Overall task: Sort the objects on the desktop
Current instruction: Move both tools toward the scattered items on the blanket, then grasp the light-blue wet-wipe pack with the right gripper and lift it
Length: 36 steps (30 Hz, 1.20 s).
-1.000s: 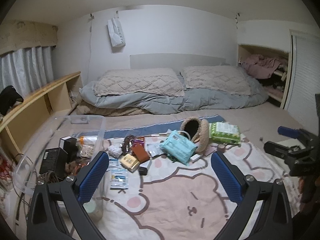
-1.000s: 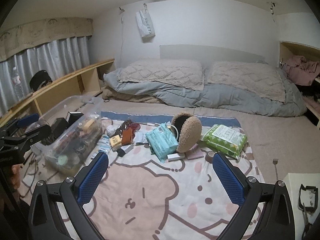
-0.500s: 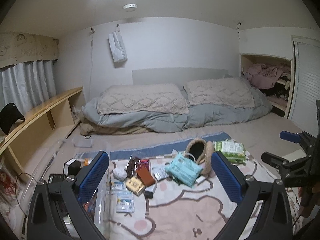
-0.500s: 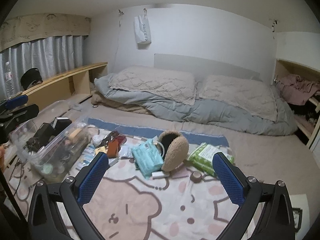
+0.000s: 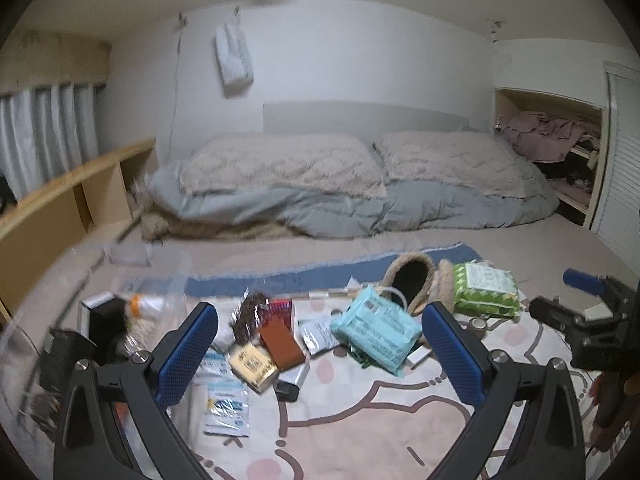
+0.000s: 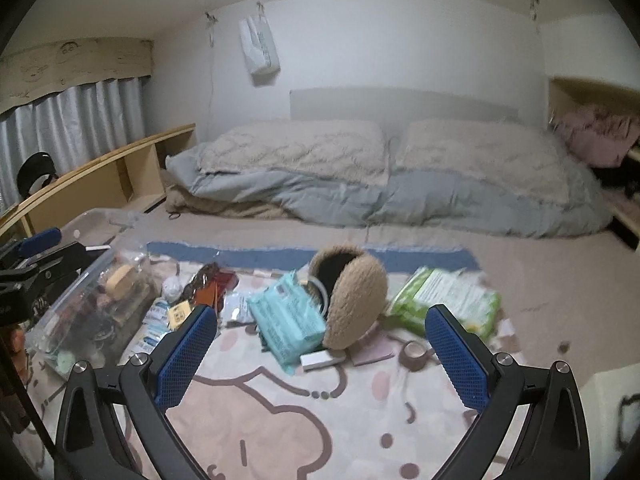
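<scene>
Both left tongs (image 5: 320, 350) and right tongs (image 6: 322, 354) hang spread, empty. One fuzzy tan earmuff (image 6: 352, 300) leans on one crinkly teal wipes pack (image 6: 288, 320); green pack (image 6: 444, 300) at three o'clock, clear plastic bin (image 6: 80, 304) at nine.

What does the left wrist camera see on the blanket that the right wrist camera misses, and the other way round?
Only the left wrist view shows the right gripper at its edge, and the dark hollow inside the fuzzy tan earmuff. Only the right wrist view shows the left gripper beside the clear plastic storage box, and a black cap on the wooden shelf. Both show the teal wipes pack, the green wipes pack and the pink cartoon blanket.
</scene>
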Available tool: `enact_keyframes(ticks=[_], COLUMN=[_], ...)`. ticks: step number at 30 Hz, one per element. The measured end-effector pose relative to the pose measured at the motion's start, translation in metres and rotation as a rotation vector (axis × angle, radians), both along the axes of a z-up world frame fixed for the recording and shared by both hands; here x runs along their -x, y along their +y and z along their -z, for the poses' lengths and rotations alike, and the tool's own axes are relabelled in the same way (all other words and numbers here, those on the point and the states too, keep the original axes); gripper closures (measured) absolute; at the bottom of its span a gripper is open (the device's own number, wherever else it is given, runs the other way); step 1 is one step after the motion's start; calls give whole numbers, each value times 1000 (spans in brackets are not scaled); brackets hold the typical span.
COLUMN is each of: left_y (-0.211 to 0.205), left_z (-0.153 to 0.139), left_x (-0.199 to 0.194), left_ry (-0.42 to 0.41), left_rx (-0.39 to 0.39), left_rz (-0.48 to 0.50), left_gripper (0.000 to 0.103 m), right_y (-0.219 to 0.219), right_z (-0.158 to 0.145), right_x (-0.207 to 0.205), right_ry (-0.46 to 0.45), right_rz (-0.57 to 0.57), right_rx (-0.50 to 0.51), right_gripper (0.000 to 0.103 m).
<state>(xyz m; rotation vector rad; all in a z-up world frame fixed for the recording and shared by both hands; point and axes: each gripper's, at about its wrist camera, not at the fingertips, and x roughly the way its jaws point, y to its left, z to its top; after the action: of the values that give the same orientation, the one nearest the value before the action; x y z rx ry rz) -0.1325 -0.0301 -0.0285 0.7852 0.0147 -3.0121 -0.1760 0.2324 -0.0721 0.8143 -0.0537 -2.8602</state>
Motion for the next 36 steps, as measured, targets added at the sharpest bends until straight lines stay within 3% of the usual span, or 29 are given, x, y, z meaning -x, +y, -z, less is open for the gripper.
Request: enact_keyframes(ticks=[6,11,17,18,20,23,29,32,36], left_y=[-15,-11,-15,-17,-20,-28,-42,-47,-53], left_z=[33,64,102,109,119,135,158,163,159], left_x=[36,55,74,76,80,86,93,95,96], left_ry=[-72,-107,-180,-192,-207,-230,-280,-295,-279], left_rx=[-57,-6,14,20,27,33,21,11,-11], left_rz=[-31,-17,2,2,4,2,-3,5,18], left_gripper=[0,0,0,0,0,1,2,2,2], right_y=[-9,-4,-2,-5,-11,-23,-55,-60,-54], right_z=[41,70,102,104,108,113,109,109,113], right_x=[33,60,87,90,94,105,136,164,195], right_ry=[-126,-258,-340,-344,-357,-373,-338,-332,-331], right_rz=[22,27,60,55,51,12,-71,-54,1], right_rx=[-59,-36,2,6,0,23,-30,-26,12], right_gripper=[0,0,1,6,37,52,67,77,79])
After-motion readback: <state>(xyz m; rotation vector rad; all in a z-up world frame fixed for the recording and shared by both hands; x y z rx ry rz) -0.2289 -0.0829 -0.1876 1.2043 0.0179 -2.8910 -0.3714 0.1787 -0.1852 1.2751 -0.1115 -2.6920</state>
